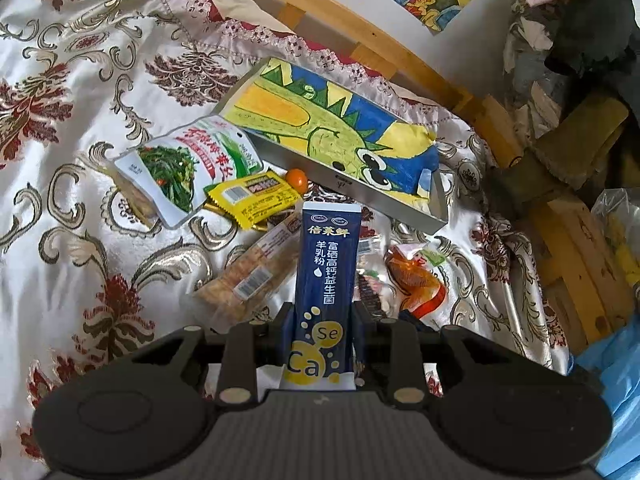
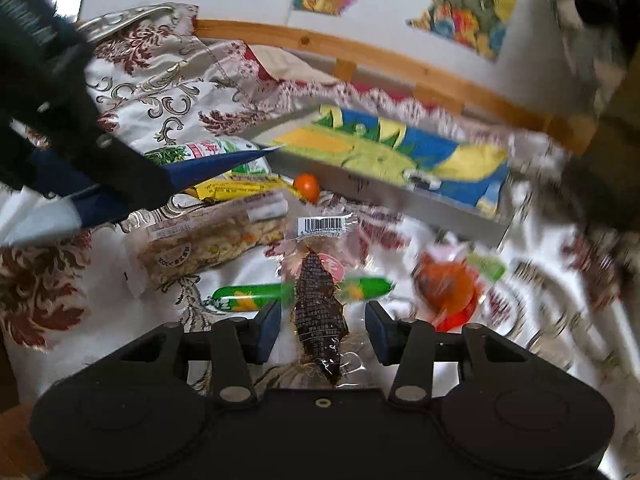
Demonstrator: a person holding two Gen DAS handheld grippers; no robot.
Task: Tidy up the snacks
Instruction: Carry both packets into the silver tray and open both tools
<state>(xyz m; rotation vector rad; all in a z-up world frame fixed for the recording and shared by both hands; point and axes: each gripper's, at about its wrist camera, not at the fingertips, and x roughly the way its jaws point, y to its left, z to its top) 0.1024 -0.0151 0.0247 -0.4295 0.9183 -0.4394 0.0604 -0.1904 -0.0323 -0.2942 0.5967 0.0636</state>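
- The left gripper (image 1: 324, 320) squeezes a long dark blue stick packet with yellow bubbles (image 1: 326, 276). The packet stands up between its two fingers.
- The right gripper (image 2: 322, 324) has its jaws apart, about half wide. A clear wrapper with a dark brown snack inside (image 2: 318, 312) lies between the fingers, but the pads do not touch it.
- Under that wrapper lies a green sausage stick with yellow corn on it (image 2: 244, 296).
- Just to the right sits a crinkly orange snack bag (image 1: 416, 280).
- To the left lies a clear pack of tan crackers (image 1: 248, 276).
- Farther back is a yellow packet (image 1: 252, 196), and beside it a white pouch with a picture of green vegetables (image 1: 188, 168).
- A small round orange fruit (image 1: 297, 179) rests near the yellow packet, close to the tray.
- Behind them all sits a flat grey tray (image 1: 360, 192) with a child's drawing of a green dinosaur inside.
- Everything lies on a white cloth with red and gold flowers (image 1: 80, 140).
- A wooden rail (image 1: 360, 40) runs along the back.
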